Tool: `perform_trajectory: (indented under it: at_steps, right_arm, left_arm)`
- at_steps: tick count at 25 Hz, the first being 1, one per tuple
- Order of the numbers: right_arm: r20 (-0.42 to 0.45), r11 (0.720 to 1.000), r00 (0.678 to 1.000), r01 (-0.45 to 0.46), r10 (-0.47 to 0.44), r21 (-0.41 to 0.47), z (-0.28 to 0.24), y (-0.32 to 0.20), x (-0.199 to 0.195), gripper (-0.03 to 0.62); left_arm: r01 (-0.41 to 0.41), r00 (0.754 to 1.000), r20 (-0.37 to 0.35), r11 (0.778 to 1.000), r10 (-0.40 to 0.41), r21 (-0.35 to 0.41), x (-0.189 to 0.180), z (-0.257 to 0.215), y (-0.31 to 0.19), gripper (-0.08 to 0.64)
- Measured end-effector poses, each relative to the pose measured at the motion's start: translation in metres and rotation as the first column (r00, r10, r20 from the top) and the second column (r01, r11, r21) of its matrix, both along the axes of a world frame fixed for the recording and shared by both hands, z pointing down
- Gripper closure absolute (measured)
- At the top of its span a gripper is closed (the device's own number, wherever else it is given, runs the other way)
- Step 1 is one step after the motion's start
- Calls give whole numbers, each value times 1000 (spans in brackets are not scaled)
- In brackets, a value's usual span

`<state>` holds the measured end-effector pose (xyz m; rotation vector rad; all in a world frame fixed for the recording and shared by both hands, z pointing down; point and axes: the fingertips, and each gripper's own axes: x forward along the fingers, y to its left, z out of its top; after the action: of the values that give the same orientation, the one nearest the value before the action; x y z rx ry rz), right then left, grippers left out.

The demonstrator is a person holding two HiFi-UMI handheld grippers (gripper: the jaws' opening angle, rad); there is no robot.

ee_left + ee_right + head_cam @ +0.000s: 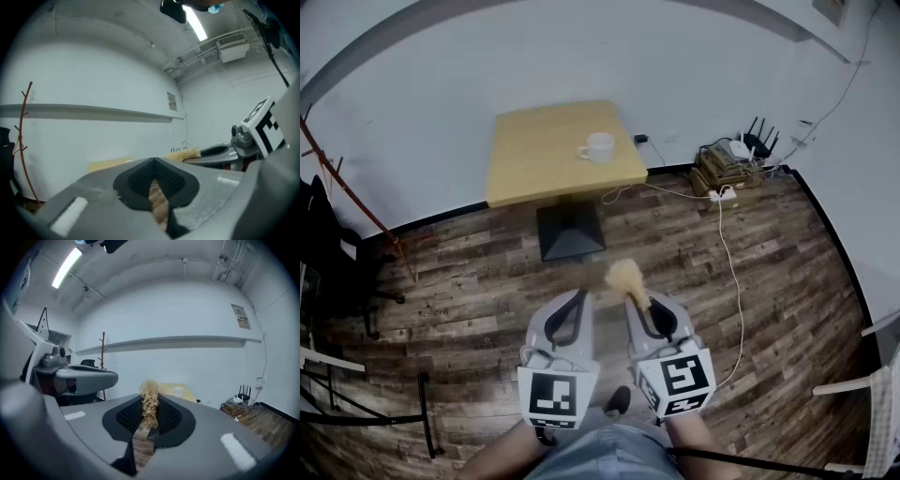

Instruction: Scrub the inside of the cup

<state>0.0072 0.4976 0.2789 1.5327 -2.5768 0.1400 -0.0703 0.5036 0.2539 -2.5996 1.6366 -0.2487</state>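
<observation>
Down by the person's waist, the left gripper (578, 298) and the right gripper (638, 302) are held side by side, close together and pointing forward over the wooden floor (459, 272). The left gripper's jaws are pressed together with nothing between them; only floorboards show through the gap below their tips. The right gripper's jaws are clamped on a straw-coloured fibrous scrubber (625, 277), whose frayed tuft sticks out past the jaw tips.

Farther ahead, well apart from both grippers, stands a small square counter (534, 159) with a light wooden top on a dark pedestal base (570, 231). The white cup (599, 147) sits upright on it, near the counter's right edge, its handle turned to the left.

To the right of the counter, a white cable (733, 272) runs across the floor toward a black router (757, 141) and other small devices by the white wall (441, 66).
</observation>
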Motion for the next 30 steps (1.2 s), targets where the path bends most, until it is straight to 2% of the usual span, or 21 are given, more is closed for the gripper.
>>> perform_trajectory:
  at_steps: [4,7,9,13,17,22,26,30]
  right_arm:
    - [10,1000,1000,0,0,-5,0,1,12,531]
    - [22,1000,1000,1,-1,-11,1,2,24,531]
    - [25,1000,1000,1,-1,-10,2,3,32,531]
    - [50,999,998,40,-38,-31,10,1,46,529]
    - [86,998,995,50,-46,-47,21,3,63,528]
    - [114,997,993,40,-32,-70,33,-1,76,528]
    - [123,994,992,39,-27,-98,42,-18,81,528]
    - [111,991,994,33,-18,-129,53,-40,83,528]
  left_arm:
    - [2,1000,-19,1000,-2,-13,14,0,1,540]
    - [-8,1000,10,1000,8,-15,24,2,2,539]
    - [-4,1000,3,1000,4,-24,33,3,2,538]
    - [-2,1000,2,1000,2,-26,53,5,0,539]
    - [-11,999,47,999,13,-37,71,16,3,539]
    - [8,998,67,998,-3,-67,75,28,3,539]
    - [26,999,29,995,-23,-101,78,33,-14,538]
    - [11,999,44,994,-6,-109,76,45,-39,540]
